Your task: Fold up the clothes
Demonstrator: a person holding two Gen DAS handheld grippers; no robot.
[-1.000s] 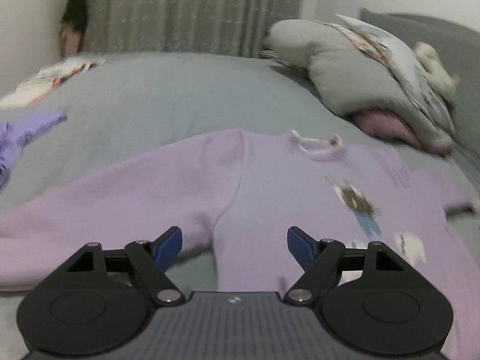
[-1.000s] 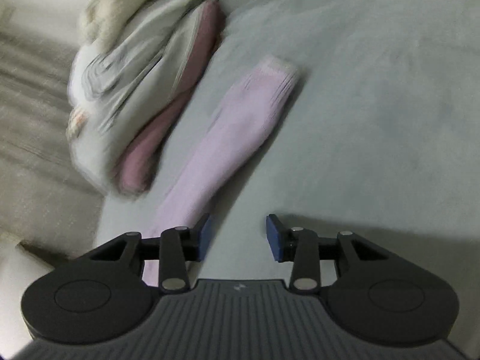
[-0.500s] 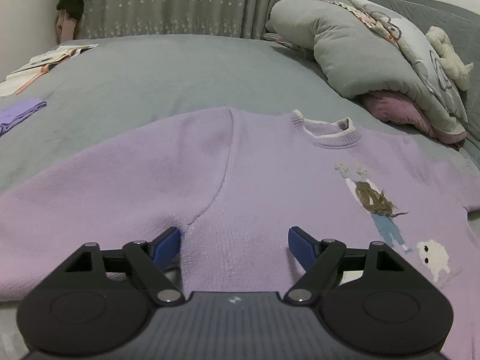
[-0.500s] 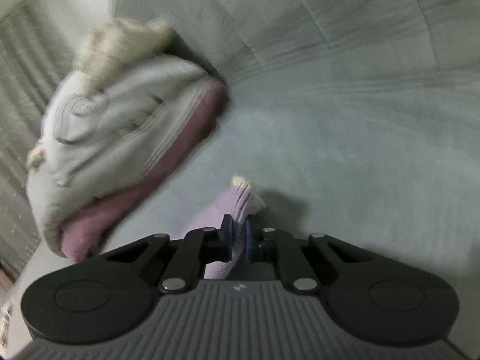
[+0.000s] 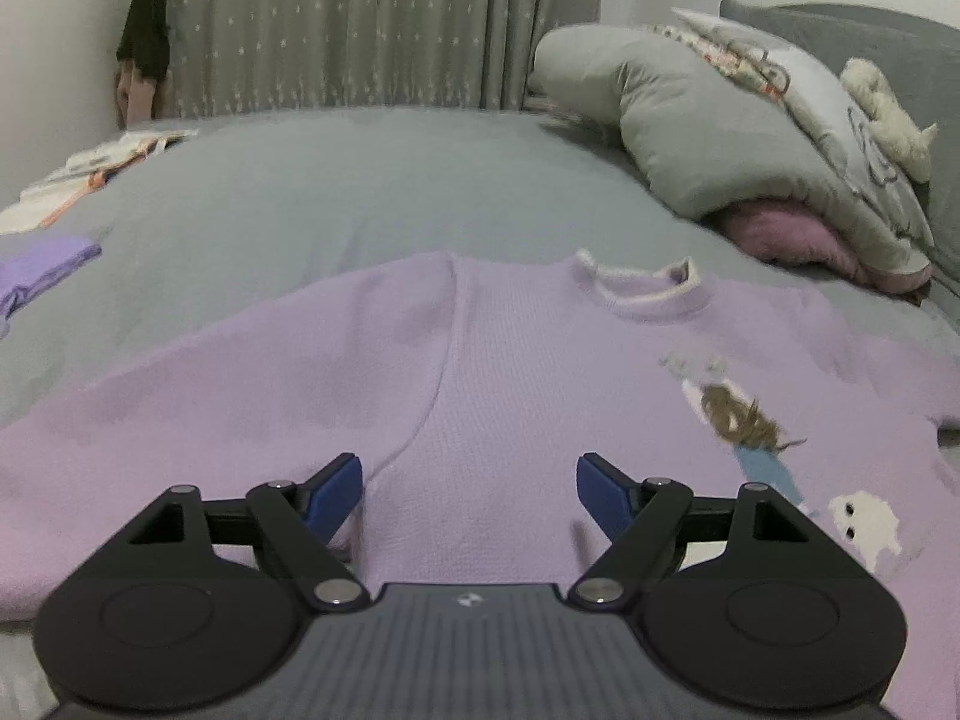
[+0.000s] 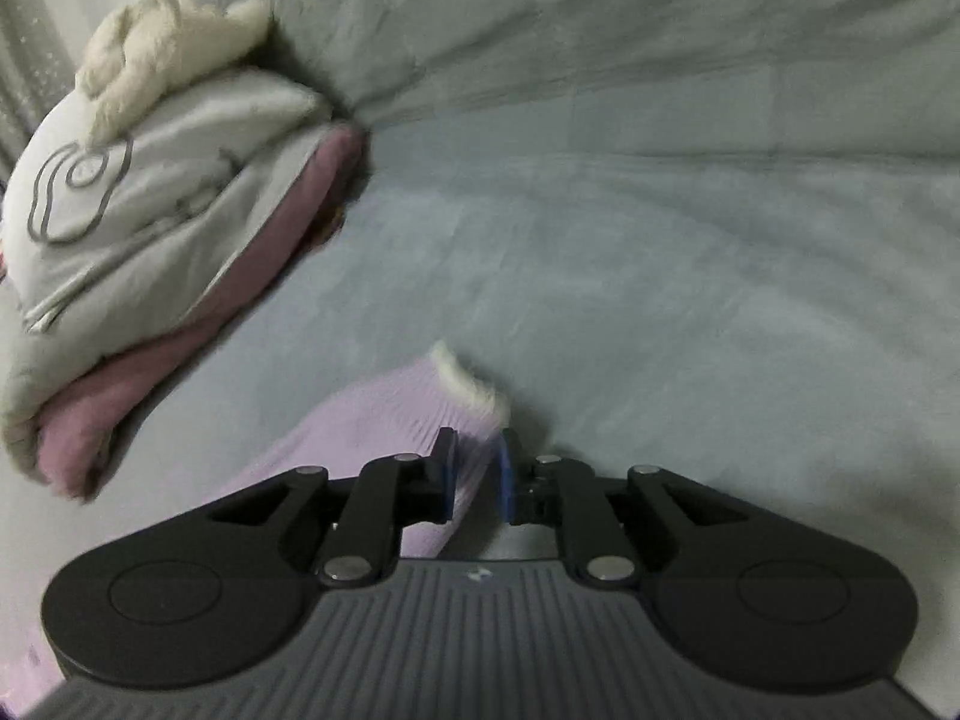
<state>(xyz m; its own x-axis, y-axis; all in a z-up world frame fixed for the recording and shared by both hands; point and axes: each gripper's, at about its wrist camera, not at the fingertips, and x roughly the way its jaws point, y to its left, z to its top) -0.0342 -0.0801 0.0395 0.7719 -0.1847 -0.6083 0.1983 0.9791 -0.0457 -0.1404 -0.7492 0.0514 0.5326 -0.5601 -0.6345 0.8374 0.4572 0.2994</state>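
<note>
A lilac knit sweater [image 5: 510, 372] with a white-trimmed collar and a small figure motif lies spread face up on the grey bed [image 5: 336, 180]. My left gripper [image 5: 469, 495] hovers open just above the armpit where the left sleeve meets the body, nothing between its blue pads. In the right wrist view the sweater's other sleeve [image 6: 384, 420] ends in a white-edged cuff [image 6: 468, 384]. My right gripper [image 6: 475, 474] is shut on that sleeve just behind the cuff, holding it a little above the bedcover.
A pile of grey, white and pink pillows [image 5: 750, 138] with a cream plush toy [image 5: 882, 108] sits at the bed's right; the same pillow pile [image 6: 150, 228] fills the left of the right wrist view. A purple garment [image 5: 36, 276] and papers [image 5: 90, 168] lie far left. Curtains [image 5: 372, 24] hang behind.
My right gripper went from open beside the sleeve to shut on it near the cuff and has lifted it. The left gripper stayed open and drifted slightly over the sweater.
</note>
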